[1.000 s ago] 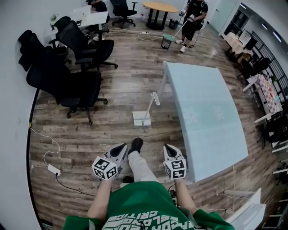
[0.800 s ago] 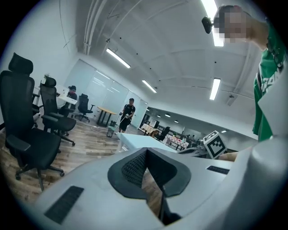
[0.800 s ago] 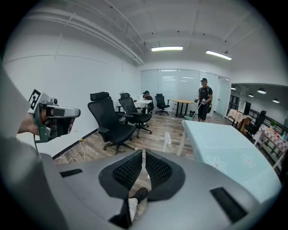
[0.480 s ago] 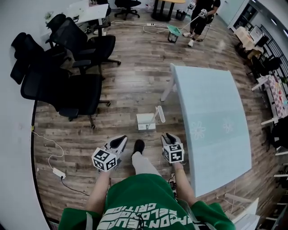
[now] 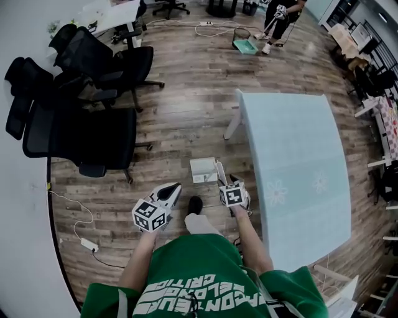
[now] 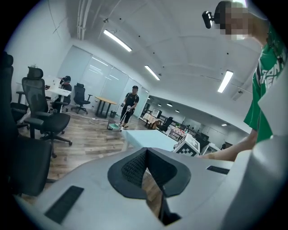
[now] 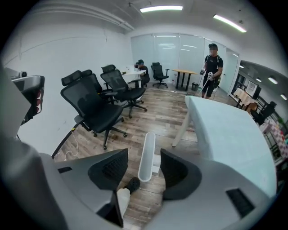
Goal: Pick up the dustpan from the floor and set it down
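Note:
The white dustpan [image 5: 203, 169] stands on the wood floor beside the table leg, its long handle [image 5: 220, 173] rising toward me. My right gripper [image 5: 227, 181] points steeply down at the top of that handle. In the right gripper view the handle [image 7: 147, 157] stands between the two dark pads [image 7: 113, 168] with a gap on each side. The jaws are opening and do not press on it. My left gripper [image 5: 176, 186] hangs left of my shoe, holds nothing, and its pads [image 6: 135, 167] meet at the tip.
A pale blue table [image 5: 292, 155] fills the right side, its white leg [image 5: 233, 124] just beyond the dustpan. Black office chairs [image 5: 81, 136] crowd the left. A cable and power strip [image 5: 87, 243] lie by the wall. A person [image 5: 277, 15] works far back.
Both grippers have moved forward toward the dustpan. The right one dipped down to the handle top and its jaws went from shut to wide apart.

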Tool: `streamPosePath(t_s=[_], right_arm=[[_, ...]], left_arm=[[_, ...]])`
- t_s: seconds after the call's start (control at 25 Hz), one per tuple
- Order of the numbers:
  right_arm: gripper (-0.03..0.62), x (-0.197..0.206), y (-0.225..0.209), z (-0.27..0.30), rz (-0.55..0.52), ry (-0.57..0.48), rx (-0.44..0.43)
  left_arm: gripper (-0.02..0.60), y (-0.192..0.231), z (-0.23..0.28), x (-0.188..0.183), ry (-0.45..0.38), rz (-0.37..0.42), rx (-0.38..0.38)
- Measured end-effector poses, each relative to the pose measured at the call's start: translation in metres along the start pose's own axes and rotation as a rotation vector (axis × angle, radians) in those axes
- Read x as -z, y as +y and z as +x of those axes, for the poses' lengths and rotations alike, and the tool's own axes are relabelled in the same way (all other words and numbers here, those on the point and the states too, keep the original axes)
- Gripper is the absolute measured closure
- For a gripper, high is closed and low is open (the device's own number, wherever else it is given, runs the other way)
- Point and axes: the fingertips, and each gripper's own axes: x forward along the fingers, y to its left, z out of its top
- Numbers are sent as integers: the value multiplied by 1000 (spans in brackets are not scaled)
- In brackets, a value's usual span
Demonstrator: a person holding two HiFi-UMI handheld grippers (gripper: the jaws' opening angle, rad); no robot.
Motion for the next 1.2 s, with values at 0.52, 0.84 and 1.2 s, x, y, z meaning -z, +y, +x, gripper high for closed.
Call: streamPosePath(t_s=[0.52, 0.84, 1.2], right_arm=[[375, 4, -20, 119, 12, 341, -5], [376, 23, -31, 154, 21, 523, 31], [481, 29, -25, 161, 59, 607, 16]], left_arm=[[580, 22, 57, -12, 54, -13, 20], [580, 48, 64, -18, 54, -45, -24], [580, 57, 73, -19, 45, -56, -47]])
